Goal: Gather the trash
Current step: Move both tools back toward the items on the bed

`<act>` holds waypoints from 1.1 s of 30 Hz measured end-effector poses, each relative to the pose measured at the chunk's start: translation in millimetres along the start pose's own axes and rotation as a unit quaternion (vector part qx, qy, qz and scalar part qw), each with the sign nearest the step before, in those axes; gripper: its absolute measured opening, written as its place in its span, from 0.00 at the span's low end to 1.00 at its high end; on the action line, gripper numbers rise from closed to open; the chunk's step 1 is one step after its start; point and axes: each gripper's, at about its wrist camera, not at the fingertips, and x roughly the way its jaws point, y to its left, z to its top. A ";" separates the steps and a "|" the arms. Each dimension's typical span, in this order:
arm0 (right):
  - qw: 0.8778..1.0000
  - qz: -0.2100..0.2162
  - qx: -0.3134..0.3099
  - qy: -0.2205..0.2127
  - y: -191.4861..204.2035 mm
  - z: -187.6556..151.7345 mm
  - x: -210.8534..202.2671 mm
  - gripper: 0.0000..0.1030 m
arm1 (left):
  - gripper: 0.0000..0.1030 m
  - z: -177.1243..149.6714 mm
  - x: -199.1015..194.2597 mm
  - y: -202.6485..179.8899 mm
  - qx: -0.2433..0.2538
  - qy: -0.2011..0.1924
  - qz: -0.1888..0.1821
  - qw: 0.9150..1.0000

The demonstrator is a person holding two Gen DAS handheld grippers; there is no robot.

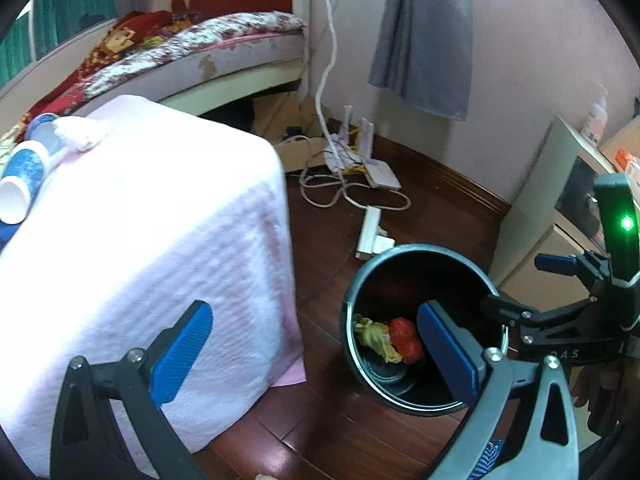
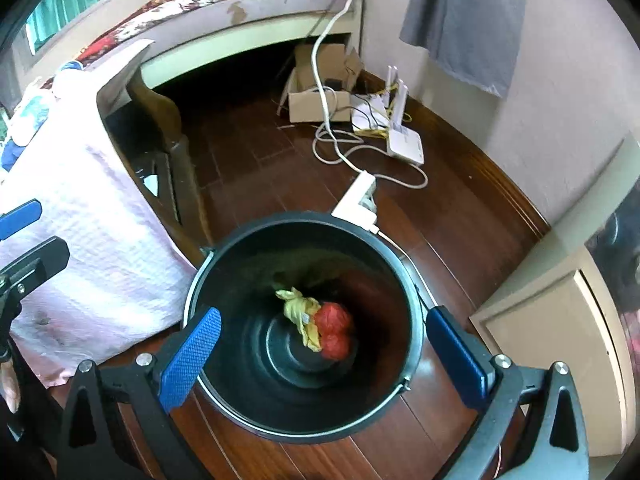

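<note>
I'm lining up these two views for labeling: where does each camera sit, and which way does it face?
Left wrist: on the left gripper, angled down past the pink-draped table toward the bin; own open blue fingers show, plus the right gripper.
Right wrist: on the right gripper, looking almost straight into the bin; own open fingers show.
Shared: bin, yellow-green and red trash, router, power strip.

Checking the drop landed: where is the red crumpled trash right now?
The red crumpled trash lies at the bottom of the black bin, touching a yellow wrapper, centre of the right wrist view below the open right gripper.
</note>
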 end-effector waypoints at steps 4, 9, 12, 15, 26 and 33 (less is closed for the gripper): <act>1.000 0.007 -0.010 -0.016 11.9 6.6 -10.0 1.00 | 0.99 4.8 -12.7 11.3 -0.011 -0.013 0.006 1.000; 0.999 0.023 -0.010 -0.042 27.6 21.4 -25.1 1.00 | 0.99 10.7 -24.6 21.4 -0.012 -0.022 0.031 0.999; 0.998 0.031 -0.013 -0.057 37.2 29.5 -34.4 1.00 | 0.99 11.8 -35.0 31.1 -0.021 -0.033 0.040 0.998; 0.996 0.041 -0.021 -0.079 51.6 36.6 -47.4 1.00 | 0.99 12.2 -46.9 42.8 -0.033 -0.041 0.048 0.997; 0.980 0.092 -0.048 -0.170 113.1 57.1 -77.5 1.00 | 0.98 -0.8 -91.5 103.0 -0.085 -0.085 0.068 0.990; 0.975 0.119 -0.064 -0.178 162.5 71.0 -77.9 1.00 | 0.85 -20.1 -111.6 157.4 -0.128 -0.093 0.126 0.979</act>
